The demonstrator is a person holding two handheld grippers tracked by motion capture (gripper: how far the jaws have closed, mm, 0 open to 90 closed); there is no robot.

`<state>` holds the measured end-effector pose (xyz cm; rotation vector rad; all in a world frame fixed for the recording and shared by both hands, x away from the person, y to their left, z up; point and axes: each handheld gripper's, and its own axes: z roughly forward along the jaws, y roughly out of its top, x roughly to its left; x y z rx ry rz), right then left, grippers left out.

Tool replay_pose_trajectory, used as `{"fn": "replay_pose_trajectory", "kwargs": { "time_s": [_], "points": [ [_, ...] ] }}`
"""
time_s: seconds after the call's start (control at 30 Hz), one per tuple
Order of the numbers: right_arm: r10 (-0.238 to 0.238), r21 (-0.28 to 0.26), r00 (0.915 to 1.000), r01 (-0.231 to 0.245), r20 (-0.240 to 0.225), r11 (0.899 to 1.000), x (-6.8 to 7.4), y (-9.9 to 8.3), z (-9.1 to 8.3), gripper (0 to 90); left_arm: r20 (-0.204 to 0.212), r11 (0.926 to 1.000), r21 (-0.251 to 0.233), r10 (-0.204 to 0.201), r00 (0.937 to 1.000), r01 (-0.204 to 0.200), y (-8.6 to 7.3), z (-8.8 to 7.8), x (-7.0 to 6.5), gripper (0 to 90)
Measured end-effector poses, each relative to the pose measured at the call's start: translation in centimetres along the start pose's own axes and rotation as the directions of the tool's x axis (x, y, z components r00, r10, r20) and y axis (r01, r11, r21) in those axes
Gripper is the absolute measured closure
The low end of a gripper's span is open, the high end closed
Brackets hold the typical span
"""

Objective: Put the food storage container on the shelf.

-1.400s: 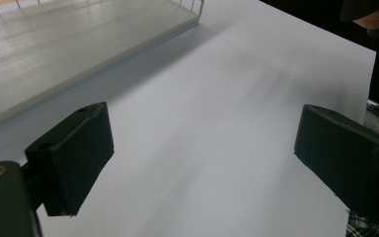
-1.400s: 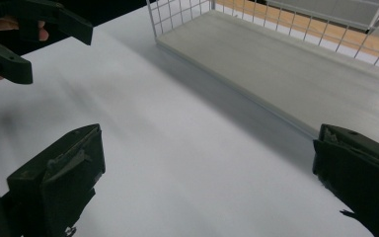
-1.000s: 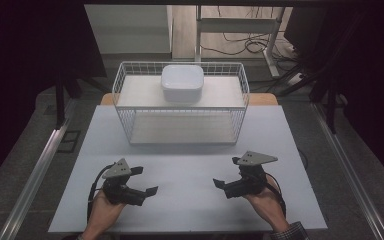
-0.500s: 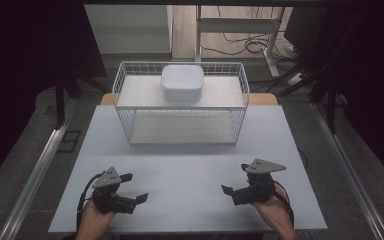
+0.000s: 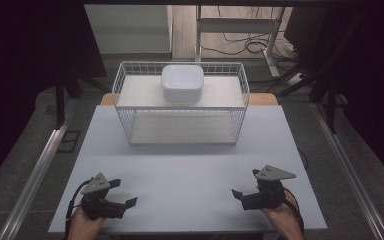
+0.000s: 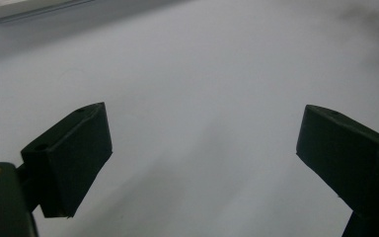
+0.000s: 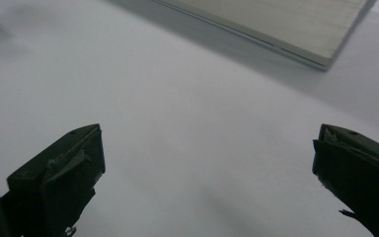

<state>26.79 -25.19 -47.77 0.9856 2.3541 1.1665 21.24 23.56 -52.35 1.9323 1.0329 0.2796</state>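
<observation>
Overhead, both grippers (image 5: 125, 199) (image 5: 246, 186) rest apart; close views show fingers (image 6: 74, 153) seemingly empty.

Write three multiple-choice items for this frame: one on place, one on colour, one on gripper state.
1. Where does the container sit? A. on the wire basket's upper shelf B. on the table beside the basket C. between the grippers
2. What colour is the container? A. red B. white C. black
3. How do the jaws of the left gripper and right gripper stand? A. both shut B. one shut C. both open

A: it rests high inside the basket. B: it is plainly white. C: each gripper view shows a wide gap with bare table between.
</observation>
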Motion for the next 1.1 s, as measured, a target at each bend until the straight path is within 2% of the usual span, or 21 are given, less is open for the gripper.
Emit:
{"fn": "replay_pose_trajectory", "kwargs": {
  "time_s": [0.23,0.6,0.8,0.9,1.1],
  "points": [
    [0.017,0.021,0.9992,-0.018,0.035,1.000,-0.6,-1.4,-0.6,0.0,-0.046,0.9999,0.015,-0.004,0.9989,0.005,-0.9,-0.7,0.5,6.1],
    [0.033,0.083,0.9957,-0.040,0.087,0.996,-1.5,-3.9,-1.0,0.0,-0.060,0.9990,0.035,-0.026,0.9979,0.028,-1.7,-0.9,1.0,5.4],
    [0.045,0.126,0.9949,-0.056,0.090,0.990,-1.7,-4.8,-0.9,0.0,-0.062,0.9976,0.042,-0.053,0.9967,0.056,-1.8,-0.8,1.3,5.5],
    [0.055,0.120,0.9944,-0.066,0.090,0.991,-1.8,-4.8,-1.0,0.0,-0.064,0.9962,0.045,-0.071,0.9954,0.074,-1.8,-0.7,1.4,5.9],
    [0.068,0.126,0.9938,-0.079,0.088,0.989,-1.9,-4.9,-0.9,0.0,-0.068,0.9952,0.059,-0.075,0.9949,0.079,-1.7,-0.6,1.4,6.3]
  ]
}}
